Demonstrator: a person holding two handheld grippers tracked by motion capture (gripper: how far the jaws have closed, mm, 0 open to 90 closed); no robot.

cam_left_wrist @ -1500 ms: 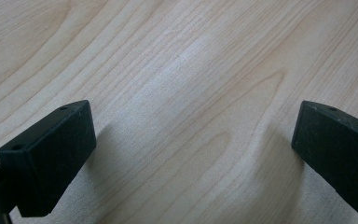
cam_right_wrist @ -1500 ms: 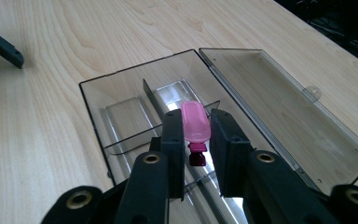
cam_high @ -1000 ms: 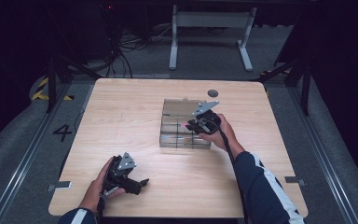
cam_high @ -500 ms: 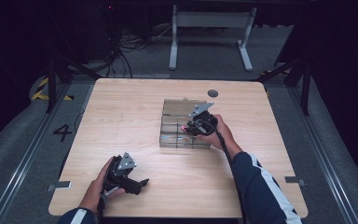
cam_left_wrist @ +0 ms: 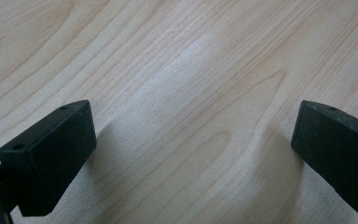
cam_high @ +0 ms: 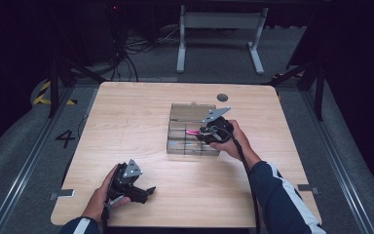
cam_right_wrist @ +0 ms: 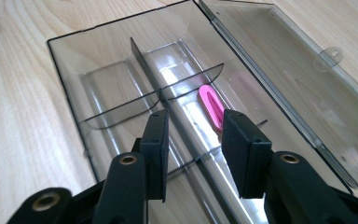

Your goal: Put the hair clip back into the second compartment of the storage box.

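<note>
I am holding my right gripper (cam_high: pixel 205 132) over the clear compartment box (cam_high: pixel 191 137), which is sitting just right of the worktop's (cam_high: pixel 126 117) centre, with its lid (cam_right_wrist: pixel 289 60) lying open flat at the box's 12 o'clock side in the high view. In the right gripper view my jaws are standing narrowly apart with nothing between them, and the pink clip (cam_right_wrist: pixel 211 107) is lying in a compartment just past the tip of the jaw on that view's right; whether it is touching that jaw I cannot tell. Thin dividers (cam_right_wrist: pixel 144 74) are splitting the box into compartments, and the ones beside the clip are looking bare.

I am resting my left gripper (cam_high: pixel 146 191) near the worktop's 7 o'clock corner, well apart from the box. In the left gripper view its jaws are spreading wide over bare wood grain (cam_left_wrist: pixel 191 93), gripping nothing.
</note>
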